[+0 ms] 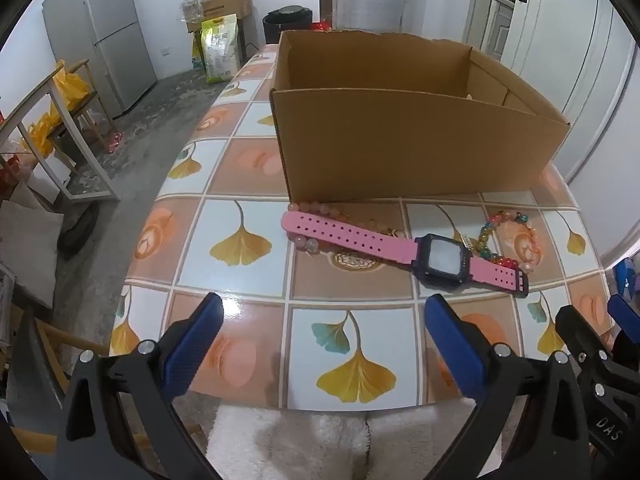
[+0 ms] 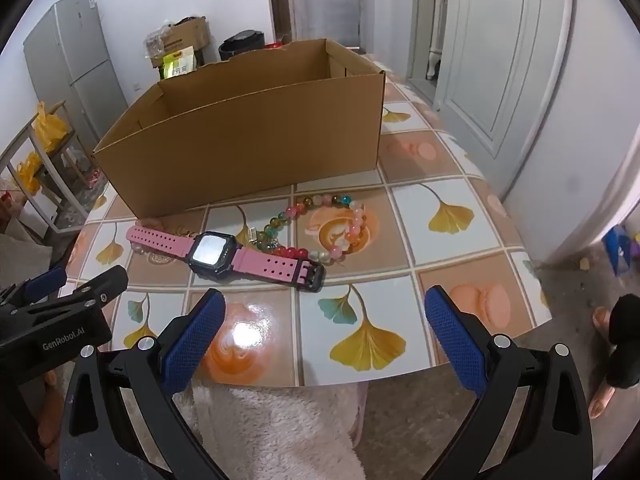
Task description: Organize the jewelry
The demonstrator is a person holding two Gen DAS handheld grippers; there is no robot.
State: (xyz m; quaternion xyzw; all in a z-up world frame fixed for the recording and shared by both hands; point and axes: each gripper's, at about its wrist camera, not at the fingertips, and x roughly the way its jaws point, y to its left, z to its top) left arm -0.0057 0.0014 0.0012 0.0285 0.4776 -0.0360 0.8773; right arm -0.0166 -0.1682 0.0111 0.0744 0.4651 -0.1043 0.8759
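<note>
- Table [image 1: 248, 168] tiled in ginkgo-leaf and macaron print; glossy, glare spot on the near tiles.
- Landmark: open cardboard box [image 1: 400, 144] standing upright mid-table.
- Behind box, off the table: grey fridge [image 1: 100, 36], a second carton [image 1: 224, 4] with a yellow-green bag [image 1: 218, 48] leaning under it, black round bin [image 1: 286, 22].
- Left of box, on the floor: white-framed rack [image 1: 52, 128] with yellow plastic bags.
- Right of box: white door [image 2: 492, 64], half seen.
- Nothing between grippers and the jewelry; bare tiles only.
- Pink-strapped watch [image 2: 224, 254] flat on table, just in front of box; dark square case, pale blank screen, perforated strap, black buckle at the end away from box's left corner.
- Multicoloured bead bracelet [image 2: 336, 220] in front of box's right half; loop of green, red, pink, clear beads, small tag attached; watch strap lies across its near edge, touching.
- Pale pink bead bracelet [image 1: 310, 224] in front of box's left half, against its front wall, mostly hidden under the watch strap.
- Small gold bit near that strap, too small to identify.
- Box interior: only the upper inner walls visible, floor hidden; contents cannot be told.
- Left gripper [image 1: 324, 320] in front of box, over table's near edge; blue pads spread wide, nothing between.
- Right gripper [image 2: 326, 312] beside it, same pose; pads spread wide, empty, angled down toward the watch buckle.
- Fluffy pale fabric below table's near edge, under both grippers.
</note>
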